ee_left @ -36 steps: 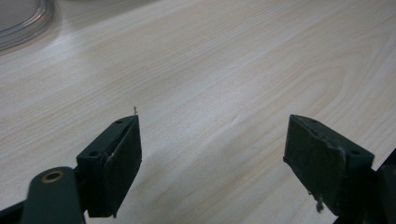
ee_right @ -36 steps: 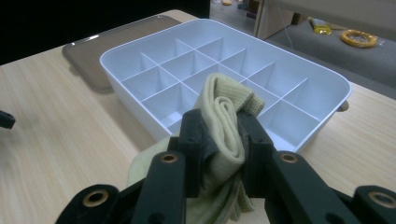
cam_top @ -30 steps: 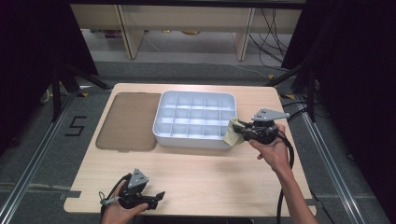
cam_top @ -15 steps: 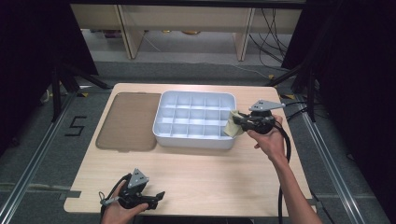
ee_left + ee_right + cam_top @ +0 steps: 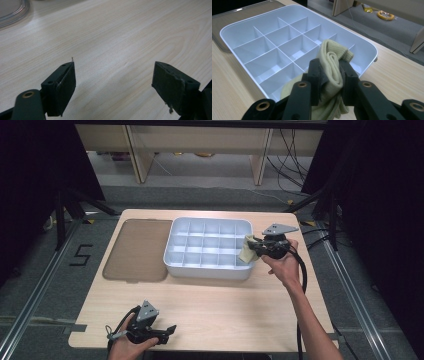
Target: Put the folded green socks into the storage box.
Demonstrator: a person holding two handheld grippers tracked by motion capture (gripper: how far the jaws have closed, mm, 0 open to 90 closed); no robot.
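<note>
The right gripper [image 5: 253,245] has shifted toward the table's far edge, jaws clamped on a folded yellowish cloth [image 5: 331,65] (over the white tray's [image 5: 200,268] right end). The left gripper [image 5: 113,85] jaws stand wide, holding nothing, at the table's [image 5: 225,305] near-left corner.

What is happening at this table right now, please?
A person works with a gripper in each hand. The right gripper is shut on a rolled, pale yellow sock and holds it over the right end of the white divided tray, whose compartments look empty. The left gripper rests low over the bare wooden table near the front edge, its fingers wide apart with nothing between them. A brownish transparent lid lies flat to the left of the tray.
</note>
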